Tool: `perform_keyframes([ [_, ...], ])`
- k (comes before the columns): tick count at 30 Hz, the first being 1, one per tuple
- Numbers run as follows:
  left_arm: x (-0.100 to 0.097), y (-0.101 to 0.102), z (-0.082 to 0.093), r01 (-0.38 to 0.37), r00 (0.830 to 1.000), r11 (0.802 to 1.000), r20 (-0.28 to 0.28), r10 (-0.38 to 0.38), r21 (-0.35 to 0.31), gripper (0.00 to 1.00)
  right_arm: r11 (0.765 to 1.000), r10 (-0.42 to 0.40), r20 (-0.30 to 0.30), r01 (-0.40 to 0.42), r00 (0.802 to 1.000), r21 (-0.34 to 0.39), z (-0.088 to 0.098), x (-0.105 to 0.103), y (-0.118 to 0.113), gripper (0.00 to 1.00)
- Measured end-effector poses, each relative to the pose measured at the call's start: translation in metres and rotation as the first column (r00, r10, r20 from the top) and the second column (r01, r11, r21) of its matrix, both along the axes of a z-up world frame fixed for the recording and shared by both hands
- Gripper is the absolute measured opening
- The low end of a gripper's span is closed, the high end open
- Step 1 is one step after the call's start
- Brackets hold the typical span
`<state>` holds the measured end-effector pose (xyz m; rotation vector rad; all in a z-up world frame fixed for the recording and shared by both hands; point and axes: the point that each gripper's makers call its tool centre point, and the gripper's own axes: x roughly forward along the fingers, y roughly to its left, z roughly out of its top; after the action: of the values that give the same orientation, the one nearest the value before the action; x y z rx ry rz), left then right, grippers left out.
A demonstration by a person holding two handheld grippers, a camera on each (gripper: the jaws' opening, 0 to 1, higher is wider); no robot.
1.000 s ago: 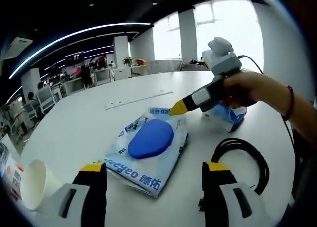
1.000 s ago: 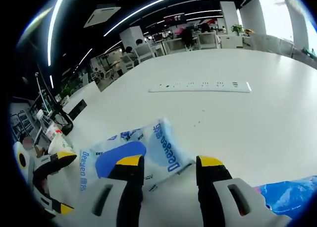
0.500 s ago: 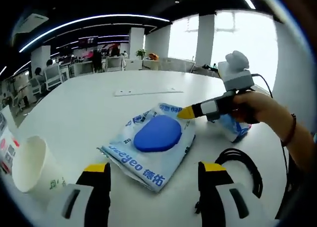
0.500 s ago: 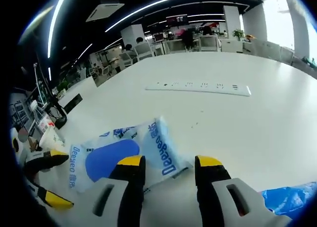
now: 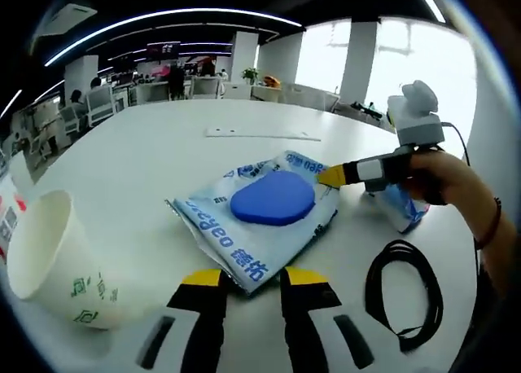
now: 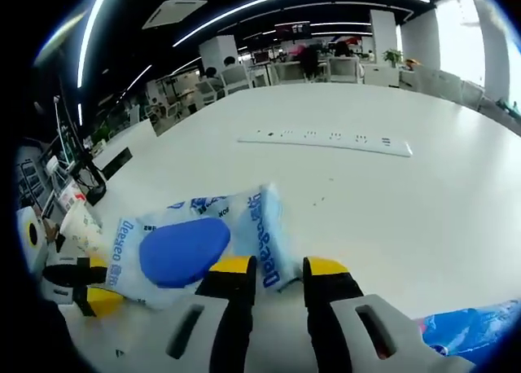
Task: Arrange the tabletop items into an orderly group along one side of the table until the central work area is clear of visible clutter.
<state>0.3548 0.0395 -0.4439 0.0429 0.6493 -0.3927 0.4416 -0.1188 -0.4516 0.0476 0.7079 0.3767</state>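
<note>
A white and blue wipes pack (image 5: pixel 264 214) with a blue lid lies flat on the white table (image 5: pixel 146 161). My left gripper (image 5: pixel 252 279) has its jaws drawn in on the pack's near corner. In the left gripper view my right gripper (image 5: pixel 334 175), held by a hand, pinches the pack's far edge. The right gripper view has the pack (image 6: pixel 191 247) just ahead, its edge between the jaws of my right gripper (image 6: pixel 281 267). My left gripper (image 6: pixel 98 282) grips the pack's opposite end at the left of that view.
A paper cup (image 5: pixel 53 259) stands to the left of the pack. A coiled black cable (image 5: pixel 403 287) lies to its right. A blue packet (image 5: pixel 403 206) sits under the person's hand. A white power strip (image 6: pixel 326 139) lies farther out on the table.
Both grippers' jaws have narrowed from wide open onto the pack's edges. The left gripper has come closer to the pack and the cup.
</note>
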Motion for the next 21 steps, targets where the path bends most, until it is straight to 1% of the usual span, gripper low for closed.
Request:
perform_keyframes([
  [2,-0.0004,0.0002,-0.0005,0.006,1.000,1.000,0.003,-0.007,0.010,0.20,1.000,0.005,-0.006,-0.005,1.000,0.012,-0.0001,-0.0006,0.0011,0.11],
  [4,-0.0007,-0.0004,-0.0004,0.006,1.000,1.000,0.001,-0.006,0.002,0.18,1.000,0.010,-0.008,-0.010,1.000,0.022,0.0001,-0.0012,0.0028,0.06],
  [6,-0.0022,-0.0008,-0.0009,0.007,1.000,1.000,0.000,-0.007,0.000,0.16,1.000,0.023,-0.006,-0.023,1.000,0.013,-0.0006,-0.0017,0.0044,0.04],
  [7,-0.0013,-0.0005,0.0000,0.008,1.000,1.000,0.010,-0.008,0.005,0.15,1.000,0.025,-0.005,-0.025,1.000,0.011,-0.0006,-0.0019,0.0048,0.03],
  [8,-0.0005,-0.0002,0.0009,0.009,1.000,1.000,0.019,-0.009,0.011,0.13,1.000,0.027,-0.004,-0.027,1.000,0.009,-0.0005,-0.0020,0.0052,0.02],
  [9,0.0004,0.0001,0.0019,0.010,1.000,1.000,0.029,-0.011,0.017,0.08,1.000,0.029,-0.003,-0.029,1.000,0.007,-0.0005,-0.0022,0.0056,0.02],
  [10,0.0012,0.0004,0.0028,0.011,0.999,1.000,0.039,-0.012,0.023,0.06,0.999,0.032,-0.002,-0.032,0.999,0.006,-0.0004,-0.0023,0.0061,0.02],
  [13,0.0027,-0.0004,0.0042,0.021,0.999,0.998,0.045,-0.024,0.065,0.04,0.999,0.037,0.000,-0.037,0.999,0.004,0.0004,-0.0029,0.0065,0.01],
  [16,0.0025,-0.0004,0.0050,0.022,0.998,0.996,0.056,-0.027,0.082,0.03,0.999,0.034,-0.003,-0.034,0.999,0.007,0.0011,-0.0049,0.0059,0.00],
  [21,0.0007,0.0002,0.0058,0.023,0.998,0.996,0.063,-0.029,0.084,0.02,0.999,0.034,-0.004,-0.034,0.999,0.014,0.0032,-0.0071,0.0058,0.00],
])
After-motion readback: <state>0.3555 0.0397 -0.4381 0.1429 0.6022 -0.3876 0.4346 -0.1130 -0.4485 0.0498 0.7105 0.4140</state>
